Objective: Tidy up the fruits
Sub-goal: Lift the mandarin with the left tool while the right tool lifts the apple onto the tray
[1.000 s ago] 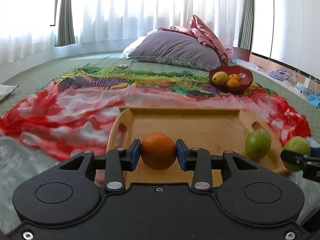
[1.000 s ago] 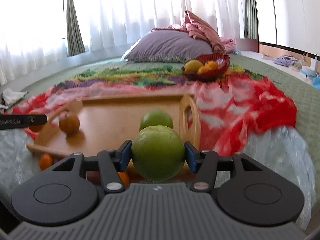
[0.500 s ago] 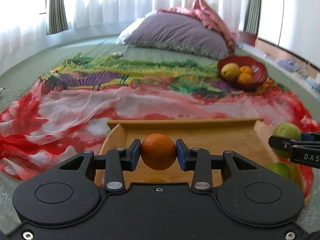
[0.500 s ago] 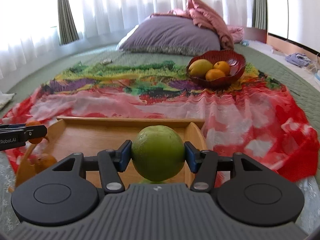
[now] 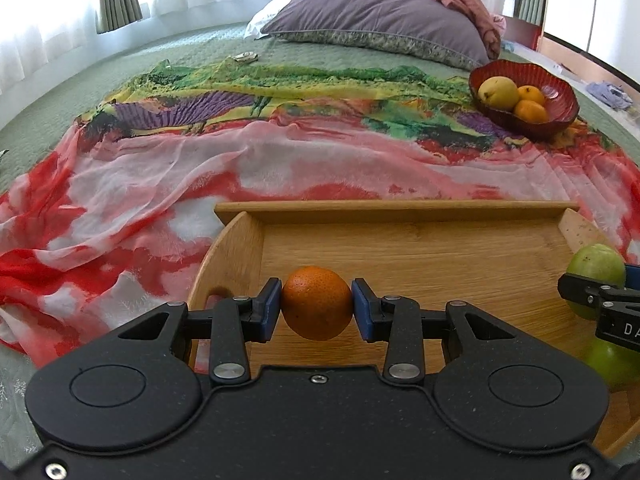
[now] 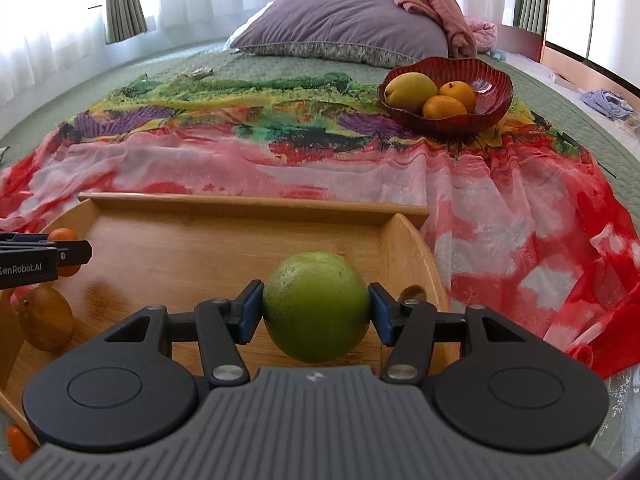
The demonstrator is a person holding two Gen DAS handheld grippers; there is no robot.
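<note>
My left gripper (image 5: 317, 304) is shut on a small orange (image 5: 317, 302) above the near left part of the wooden tray (image 5: 400, 212). My right gripper (image 6: 316, 307) is shut on a large green fruit (image 6: 316, 306) above the tray's (image 6: 248, 206) right side. In the left wrist view the right gripper (image 5: 600, 280) shows at the right edge with that green fruit (image 5: 594, 262), and a second green fruit (image 5: 612, 362) lies below it. A brownish fruit (image 6: 46, 320) sits at the tray's left end. A red bowl (image 6: 494, 98) with a yellow fruit (image 6: 412, 90) and two oranges stands farther back on the right.
The tray rests on a red, pink and green patterned cloth (image 5: 160, 184) spread over a green bed cover. A purple pillow (image 5: 380, 12) and pink blanket lie at the head. An orange (image 6: 18, 442) lies outside the tray's near left corner.
Both grippers have moved forward over the tray with their fruits and tipped downward; the tray and bowl appear closer and lower in view. Both grips are unchanged.
</note>
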